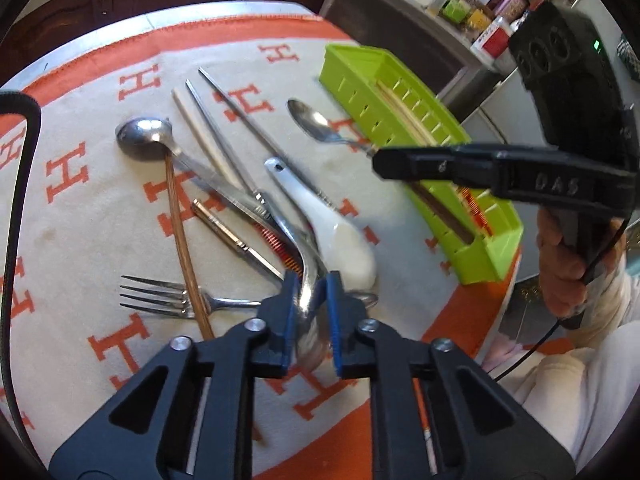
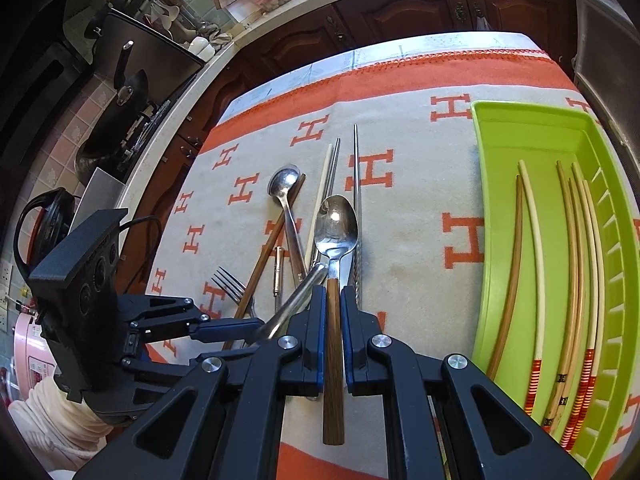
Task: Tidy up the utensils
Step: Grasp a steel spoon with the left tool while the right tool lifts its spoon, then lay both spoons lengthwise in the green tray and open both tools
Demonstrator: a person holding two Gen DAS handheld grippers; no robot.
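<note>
My right gripper is clamped on a wooden-handled spoon, raised over the tabletop beside the green tray. My left gripper pinches a metal ladle handle. The ladle lies under other utensils, so lifting could scatter them.

orange letter "h" repeated across the cream cloth on the table, raised "das" and a "6" on the right tongs body
</note>
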